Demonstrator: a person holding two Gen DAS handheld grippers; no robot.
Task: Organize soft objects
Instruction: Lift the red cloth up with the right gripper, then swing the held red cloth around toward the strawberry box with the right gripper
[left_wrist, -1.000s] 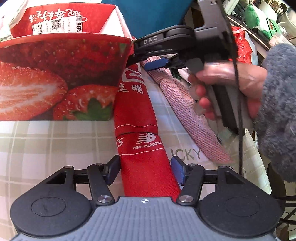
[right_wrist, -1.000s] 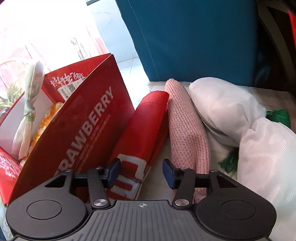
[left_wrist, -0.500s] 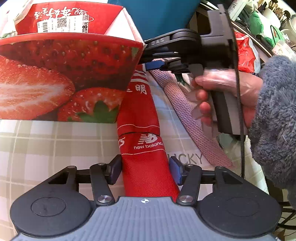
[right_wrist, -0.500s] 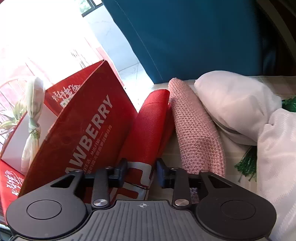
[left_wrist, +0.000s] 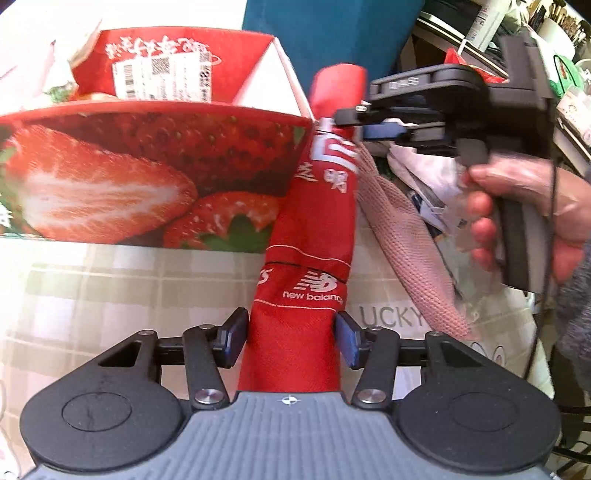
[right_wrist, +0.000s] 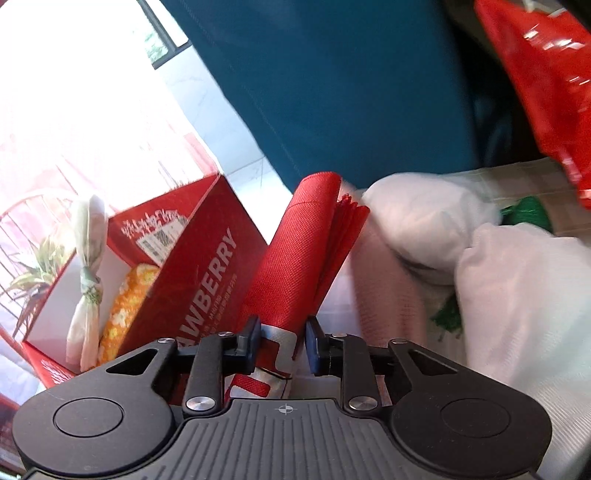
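The strawberry box (right_wrist: 192, 273) on the table (left_wrist: 110, 295) holds an orange knit item (right_wrist: 125, 310) and a knotted white cloth (right_wrist: 86, 280). Beside the box, the rolled red bag (left_wrist: 314, 229) is lifted, both jaw pairs closing: left hand-held gripper (left_wrist: 291, 338) pinches its near end, right hand-held gripper (right_wrist: 282, 341) its far end.

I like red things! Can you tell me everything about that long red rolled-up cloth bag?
The red bag looks like woven fabric, rolled into a long tube with white letters and a logo. It lies beside the strawberry box, its far end lifted, showing folded layers in the right wrist view. The left gripper is closing around its near end, the pads touching its sides. The right gripper is closing on its far part. A pink knitted roll lies along its other side.
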